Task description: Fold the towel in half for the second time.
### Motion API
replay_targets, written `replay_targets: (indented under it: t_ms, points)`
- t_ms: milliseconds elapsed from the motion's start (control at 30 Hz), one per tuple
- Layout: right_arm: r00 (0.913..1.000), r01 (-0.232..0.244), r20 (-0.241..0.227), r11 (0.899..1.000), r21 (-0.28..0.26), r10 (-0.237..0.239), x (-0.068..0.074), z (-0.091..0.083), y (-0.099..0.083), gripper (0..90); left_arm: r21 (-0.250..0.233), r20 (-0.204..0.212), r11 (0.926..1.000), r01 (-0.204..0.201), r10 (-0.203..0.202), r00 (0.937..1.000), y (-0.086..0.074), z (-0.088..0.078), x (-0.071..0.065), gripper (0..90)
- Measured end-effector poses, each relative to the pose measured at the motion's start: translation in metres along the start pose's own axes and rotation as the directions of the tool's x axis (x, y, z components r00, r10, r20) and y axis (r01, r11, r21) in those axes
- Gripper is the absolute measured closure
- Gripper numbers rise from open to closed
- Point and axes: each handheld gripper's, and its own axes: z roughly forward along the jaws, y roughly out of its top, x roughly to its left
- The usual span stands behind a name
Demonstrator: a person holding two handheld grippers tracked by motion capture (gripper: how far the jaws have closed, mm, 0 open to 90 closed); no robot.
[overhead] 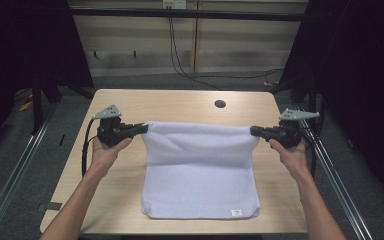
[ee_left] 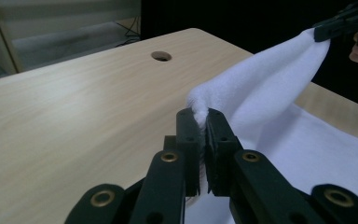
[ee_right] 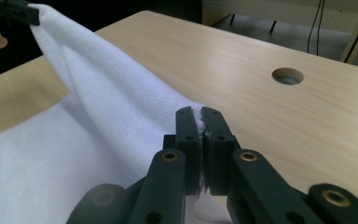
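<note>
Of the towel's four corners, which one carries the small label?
The near right corner of the white towel, lying flat by the table's front edge, bears the label. The two far corners are lifted, pinched by the left gripper and right gripper.

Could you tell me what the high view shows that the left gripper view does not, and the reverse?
The high view alone shows the towel's near edge lying flat on the table, with a small label at its near right corner, and the person's forearms.

The left gripper view alone shows close up the left hand-held gripper with its jaws pinched on a bunched towel corner.

Both show the white towel stretched between the two hand-held grippers, the right hand-held gripper holding the other corner, and the round hole in the tabletop.
</note>
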Motion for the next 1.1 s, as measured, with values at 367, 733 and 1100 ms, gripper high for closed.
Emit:
replay_targets:
  t_ms: [367,733,1100]
  points:
    - [0.9924,0.104,-0.073,0.992,0.069,-0.099,0.070,-0.050,-0.054,85.8,0.067,0.117,0.9963,-0.054,0.046,0.9921,-0.064,-0.046,-0.060,85.6]
    - [0.9678,0.131,-0.249,0.917,0.378,-0.036,0.108,-0.057,-0.123,66.9,0.374,0.319,0.9177,-0.133,0.008,0.9478,-0.119,-0.043,-0.087,79.0]
    - [0.9941,-0.107,-0.011,0.991,0.079,0.108,0.086,-0.084,-0.123,48.1,0.102,0.124,0.9907,0.090,-0.102,0.9870,-0.103,-0.070,-0.059,47.1]
